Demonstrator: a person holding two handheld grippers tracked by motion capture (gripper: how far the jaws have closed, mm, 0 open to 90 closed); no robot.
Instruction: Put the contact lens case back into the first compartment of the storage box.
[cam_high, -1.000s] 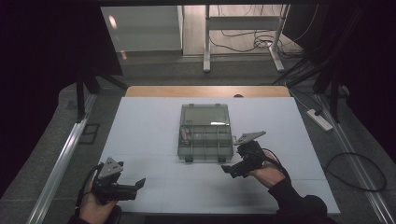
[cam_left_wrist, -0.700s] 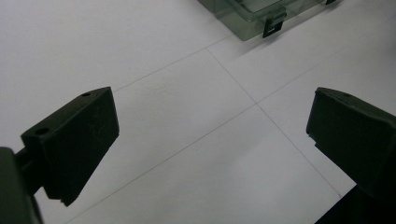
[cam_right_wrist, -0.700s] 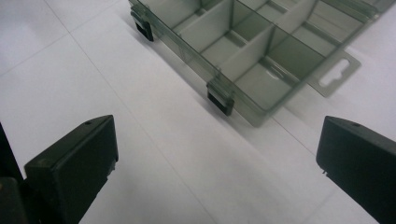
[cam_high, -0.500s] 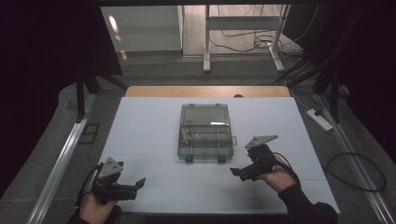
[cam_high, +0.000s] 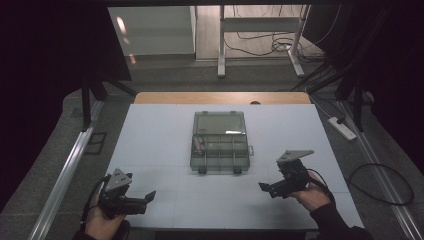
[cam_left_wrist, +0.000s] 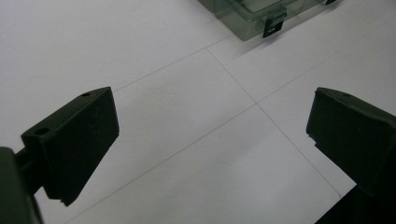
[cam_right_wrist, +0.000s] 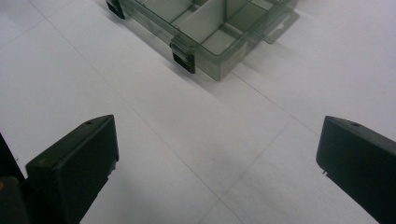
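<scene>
A clear grey plastic organiser box with dividers and two black front latches lies shut in the middle of the white table; something small and brownish sits in its left compartment. Its near corner with a latch appears at the top of the left gripper view, and its front edge at the top of the right gripper view. My left gripper rests low at the near left, open, nothing between its jaws. My right gripper hovers right of and nearer than the box, open and empty.
The white table top has a wooden strip along its far edge. A power strip and cables lie on the floor to the right. A desk frame stands beyond the table.
My right gripper has drawn back from the box's front right corner toward the near right of the table. The left gripper has stayed put.
</scene>
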